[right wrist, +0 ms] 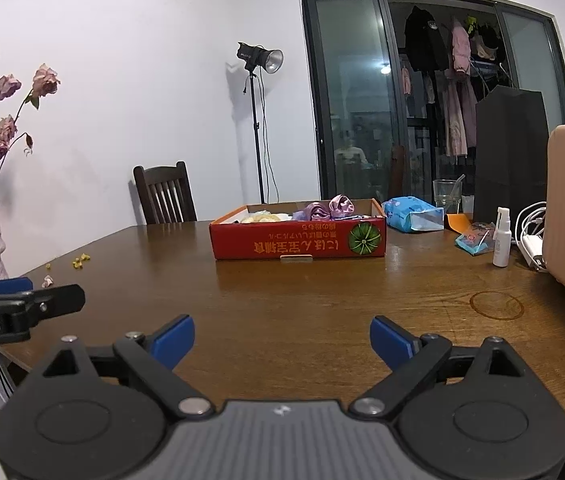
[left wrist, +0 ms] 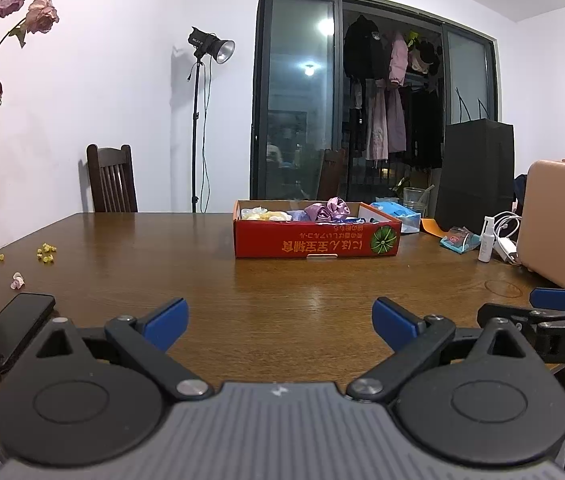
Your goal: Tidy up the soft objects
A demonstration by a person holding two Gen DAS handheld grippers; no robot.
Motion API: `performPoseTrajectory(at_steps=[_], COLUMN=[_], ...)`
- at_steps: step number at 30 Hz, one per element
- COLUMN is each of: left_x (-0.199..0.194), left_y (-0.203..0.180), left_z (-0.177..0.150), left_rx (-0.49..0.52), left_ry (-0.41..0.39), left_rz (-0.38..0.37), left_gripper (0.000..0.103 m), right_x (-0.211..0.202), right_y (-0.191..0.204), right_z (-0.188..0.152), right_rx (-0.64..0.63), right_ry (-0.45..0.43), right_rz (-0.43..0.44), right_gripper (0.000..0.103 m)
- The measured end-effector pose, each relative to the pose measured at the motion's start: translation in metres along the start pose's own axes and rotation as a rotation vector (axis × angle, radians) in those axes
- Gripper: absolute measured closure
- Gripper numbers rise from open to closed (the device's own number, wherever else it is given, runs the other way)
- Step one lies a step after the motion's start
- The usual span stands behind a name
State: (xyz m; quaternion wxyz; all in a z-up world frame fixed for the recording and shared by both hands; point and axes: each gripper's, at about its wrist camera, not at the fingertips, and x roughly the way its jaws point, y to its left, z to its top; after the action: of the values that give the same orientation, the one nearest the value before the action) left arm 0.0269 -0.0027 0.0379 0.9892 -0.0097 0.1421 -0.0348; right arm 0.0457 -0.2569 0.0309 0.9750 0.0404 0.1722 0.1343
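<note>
Wooden table [left wrist: 282, 300]: filling the lower half of both views, its bare brown top lying under both grippers.

Black paper bag [left wrist: 476, 172]: standing upright at two o'clock on the far side of the table, handles sticking up.

Tan case [left wrist: 562, 224]: sitting at three o'clock against the right edge of the left wrist view.

Red cardboard box [left wrist: 314, 240]: resting at twelve o'clock, well apart from both grippers, its printed lettering showing upside down. It is holding the soft objects: a purple satin bundle [left wrist: 328, 210] rising above the rim toward the box's right half, and pale yellow soft items [left wrist: 260, 214] lying toward its left end.

Left gripper [left wrist: 280, 324]: hovering low at six o'clock over the near table edge, blue pads spread wide, gripping nothing.

Right gripper [right wrist: 282, 342]: hanging level beside it, blue pads likewise standing far apart and empty; its side is showing at three o'clock in the left wrist view.

Blue tissue pack [right wrist: 412, 214]: lying just beside the box's right end, at one o'clock.

Black phone [left wrist: 10, 328]: lying at nine o'clock by the near-left table edge.

White spray bottle [right wrist: 501, 236]: standing upright at two o'clock, near the white cables.

Yellow crumbs [left wrist: 46, 254]: lying scattered at ten o'clock.
</note>
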Motion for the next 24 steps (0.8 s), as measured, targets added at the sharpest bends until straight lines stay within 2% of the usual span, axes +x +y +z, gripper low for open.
performPoseTrajectory(at_steps=[6,24], left_x=[-0.0002,0.0015], left_y=[0.0011,0.0025], left_z=[0.0005,0.0011], left_rx=[0.001,0.003], left_ry=[0.001,0.003], left_rz=[-0.001,-0.005], left_gripper=[0.002,0.000], right_x=[0.0000,0.0004], right_y=[0.0003,-0.0009], right_z=[-0.0004,-0.0017], right_rx=[-0.003,0.002], right_ry=[-0.004,-0.002], right_rz=[0.000,-0.001], right_gripper=[0.004,0.002])
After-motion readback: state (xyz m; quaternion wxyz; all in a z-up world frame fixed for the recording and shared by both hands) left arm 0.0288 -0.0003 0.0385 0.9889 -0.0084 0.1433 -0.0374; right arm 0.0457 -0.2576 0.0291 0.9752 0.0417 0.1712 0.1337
